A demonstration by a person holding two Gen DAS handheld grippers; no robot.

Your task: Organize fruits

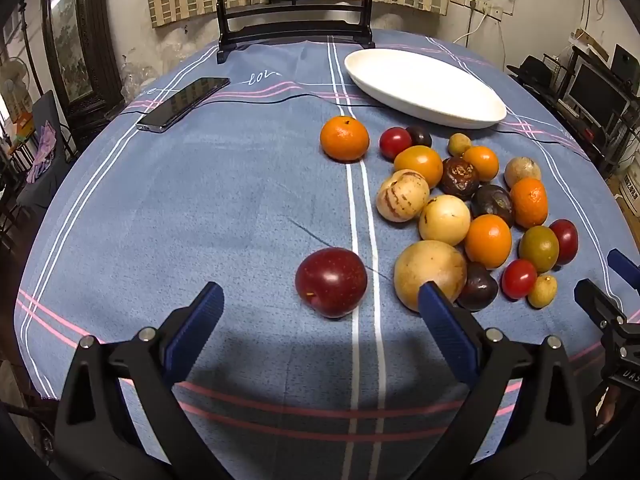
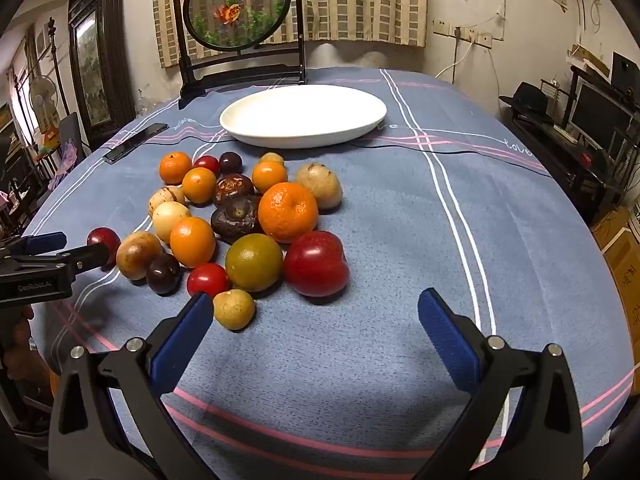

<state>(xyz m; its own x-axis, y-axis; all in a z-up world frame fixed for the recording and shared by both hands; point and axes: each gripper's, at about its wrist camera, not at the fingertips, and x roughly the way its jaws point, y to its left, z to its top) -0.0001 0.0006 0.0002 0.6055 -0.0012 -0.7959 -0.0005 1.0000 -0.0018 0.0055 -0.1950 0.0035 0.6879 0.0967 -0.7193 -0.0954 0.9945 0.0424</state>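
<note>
Standing at the near edge of the table, I see both claws hanging over the blue cloth (image 1: 200,200) with jaws spread as wide as they look able to go and nothing between them. The left gripper (image 1: 316,304) points down at a dark red plum (image 1: 331,282) lying alone, just apart from the heap; the right gripper (image 2: 316,312) hovers before the pile of fruit (image 2: 240,220), its left finger close beside a small tan fruit (image 2: 234,309). Beyond the heap the white plate (image 2: 240,128) sits empty, which I take to be where the fruit belongs. The plum looks firm, smooth and glossy, so I would guess it is light but slippery and inclined to roll; the sensible hold is across its widest middle, pads on opposite sides, squeezed gently so the skin does not bruise. The big red fruit (image 2: 316,264) nearest the right claw seems to call for the same, and the mandarin (image 2: 288,211) behind it should be softer, with a grippier, dimpled skin. The wrinkled brown fruits (image 2: 236,216) in the centre look hard-shelled and less delicate. Since the fruits touch one another, lifting one from the middle would likely set its neighbours rolling; the outliers look the safest start. A phone (image 1: 184,104) lies well clear to the left.
</note>
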